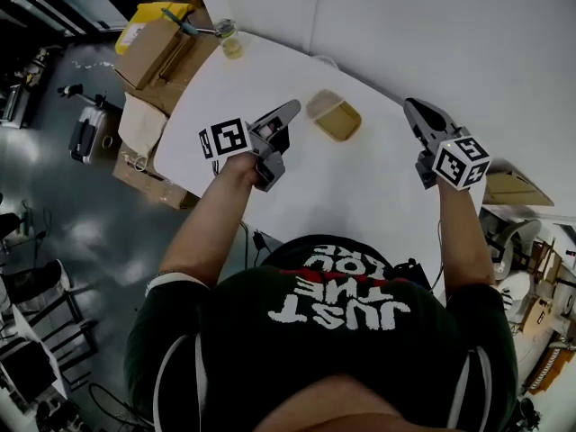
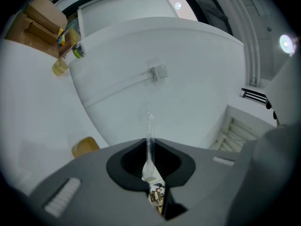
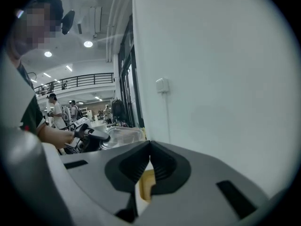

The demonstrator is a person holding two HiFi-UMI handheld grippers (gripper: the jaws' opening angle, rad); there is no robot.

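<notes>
**Head view:** the person stands at a round white table [image 1: 360, 192] with 1 gripper in each hand. The left gripper [image 1: 290, 109] hangs over the table just left of a tan plastic box [image 1: 335, 118] with a clear lid. The right gripper [image 1: 413, 106] is on the other side of that box, a bit further off. So the box sits between the 2 of them, and neither touches it. A small bottle [image 1: 230, 40] of yellowish liquid stands at the far left edge of the table. There are cardboard boxes [image 1: 155, 54] on the floor just past it.

**Left gripper view:** the jaws are pressed together on a thin clear plastic stick [image 2: 150, 126] that pokes straight up out of them. It widens at the bottom, maybe a spoon, but I can't really tell. The plastic box [image 2: 85, 147] peeks out low on the left, apart from the left gripper [image 2: 148, 147]. The bottle [image 2: 61, 66] is further back, near the cardboard boxes [image 2: 42, 15]. There's a white wall behind with a small switch box [image 2: 159, 71] on it.

**Right gripper view:** the tips of the right gripper [image 3: 149, 144] meet with nothing between them. Through the gap under the tips you can see the tan of the plastic box [image 3: 146, 183] on the table beyond. The left gripper [image 3: 92, 133] shows up across from it on the left.
</notes>
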